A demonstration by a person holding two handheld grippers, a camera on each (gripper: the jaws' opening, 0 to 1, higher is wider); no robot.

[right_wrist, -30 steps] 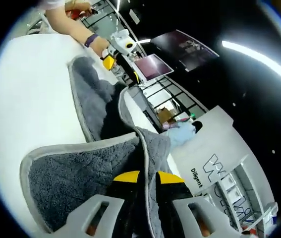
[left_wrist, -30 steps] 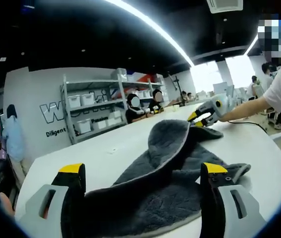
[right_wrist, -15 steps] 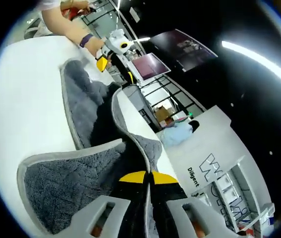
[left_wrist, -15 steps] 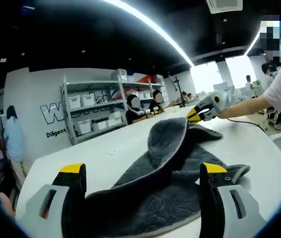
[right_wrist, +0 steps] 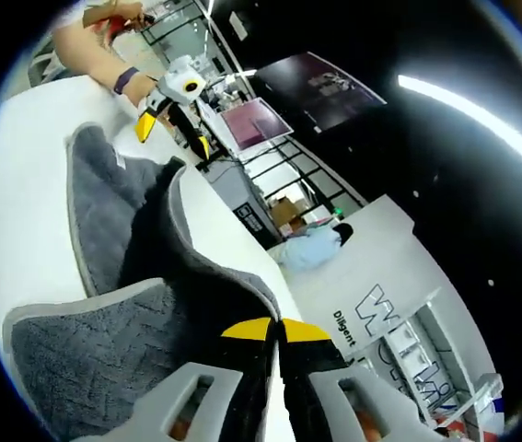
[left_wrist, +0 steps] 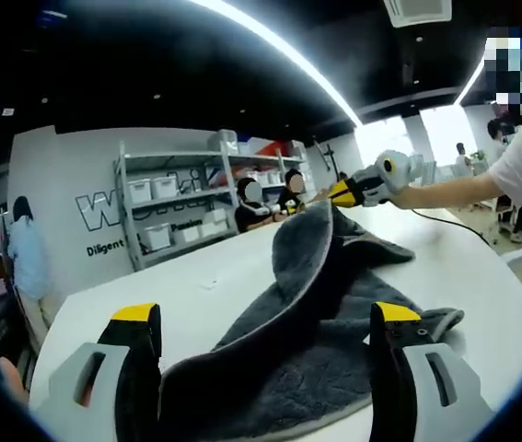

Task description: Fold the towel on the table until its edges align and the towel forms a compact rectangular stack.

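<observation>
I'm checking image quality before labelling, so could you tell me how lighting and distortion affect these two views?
Left gripper view: the ceiling light strip blows out white and bends with the fisheye; the gray towel stays readable, the background soft. Right gripper view: strongly rolled, the white table glares, and the right claw looks sharp, shut on the towel's edge.

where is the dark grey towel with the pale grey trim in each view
Left gripper view: the dark grey towel with pale grey trim fills the lower centre, one edge lifted by the right gripper.
Right gripper view: towel at lower left, pinched between this gripper's shut jaws.
Shared landmark: the white table.
</observation>
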